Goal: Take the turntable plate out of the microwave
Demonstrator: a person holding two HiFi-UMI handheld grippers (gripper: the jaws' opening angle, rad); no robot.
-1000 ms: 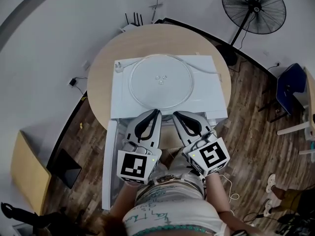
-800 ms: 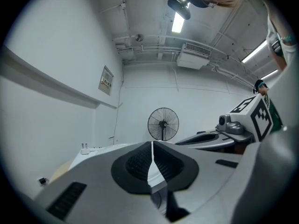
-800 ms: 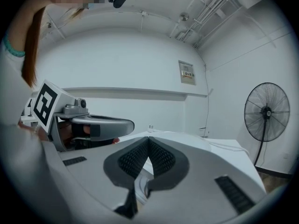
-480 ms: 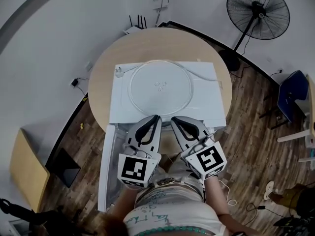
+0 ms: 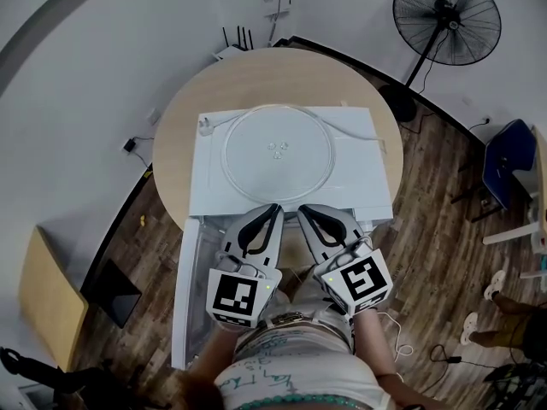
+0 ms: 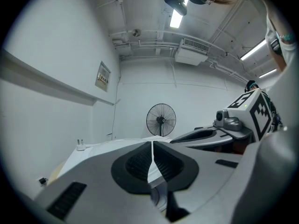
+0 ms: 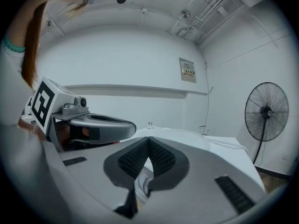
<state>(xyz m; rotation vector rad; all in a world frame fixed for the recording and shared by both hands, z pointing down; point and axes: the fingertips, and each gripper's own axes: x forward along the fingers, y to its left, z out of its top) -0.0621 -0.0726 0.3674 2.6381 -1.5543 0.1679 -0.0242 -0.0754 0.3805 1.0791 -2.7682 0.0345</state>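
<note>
One turntable plate (image 5: 277,150) lay flat on top of the white microwave (image 5: 363,190), roughly centred, outside the cavity. A power plug (image 5: 205,124) rested on the same top just beside the plate's left rim, with its cord along the back edge. The microwave stood on a round wooden worktop (image 5: 256,71). Its door (image 5: 182,297) hung open at the front left. Both tongs were side by side at the microwave's front edge, near the plate but apart from it. Left tongs (image 5: 274,209): jaws clenched, pads meeting, nothing between. Right tongs (image 5: 302,209): likewise clenched and empty. A pedestal fan (image 5: 446,17) stood on the floor beyond the worktop, to the right.
</note>
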